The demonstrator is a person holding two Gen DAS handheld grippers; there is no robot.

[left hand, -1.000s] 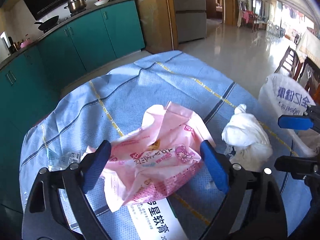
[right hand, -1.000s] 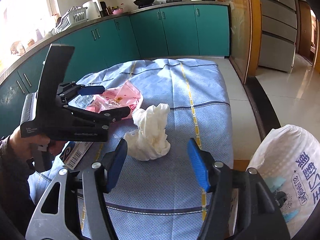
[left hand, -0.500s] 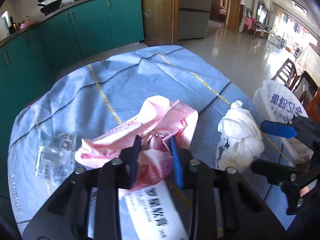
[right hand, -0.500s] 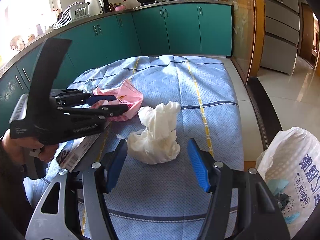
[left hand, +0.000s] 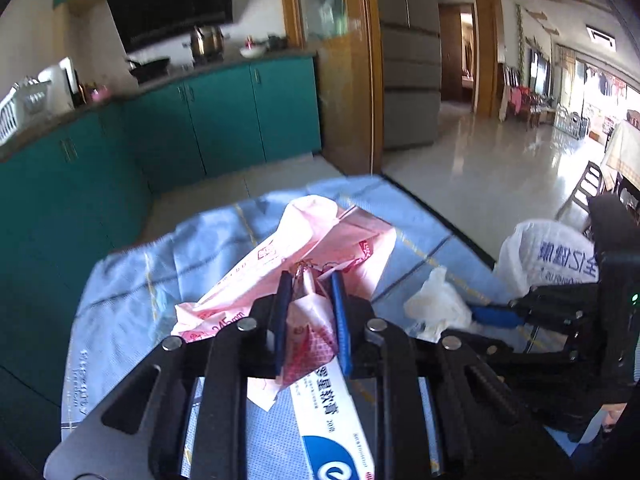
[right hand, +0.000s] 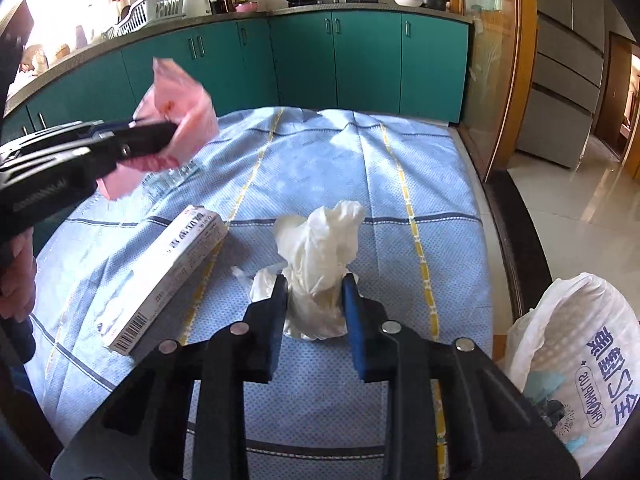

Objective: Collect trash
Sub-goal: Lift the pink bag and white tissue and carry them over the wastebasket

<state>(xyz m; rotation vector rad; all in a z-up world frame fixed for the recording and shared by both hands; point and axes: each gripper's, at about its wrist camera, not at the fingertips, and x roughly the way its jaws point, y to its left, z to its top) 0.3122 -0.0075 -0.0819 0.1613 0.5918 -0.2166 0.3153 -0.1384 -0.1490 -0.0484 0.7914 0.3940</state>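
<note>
Both grippers have a piece of trash at once, which looks like a way to clear the tabletop [right hand: 400, 216] in one trip to the white bag [right hand: 576, 364] hanging off its edge, just right of the right jaws.

The left gripper [left hand: 308, 316] has its jaws nearly closed on a fold of the pink wrapper [left hand: 320, 240]; they have just finished closing, with the film pinched between the blue pads. In the right view the wrapper hangs clear of the cloth, its loose ends drooping below the jaws, so the hold is at one crumpled spot only. The gripper tilts gently downward, a hand [right hand: 18, 276] behind it.

The right gripper [right hand: 316, 308] points more steeply down, low over the tabletop. Its jaws have just closed on the base of the tissue wad [right hand: 320, 248], which stands up ahead of them, not yet lifted.

A box [right hand: 168, 276] lies left of the right jaws, untouched.
</note>
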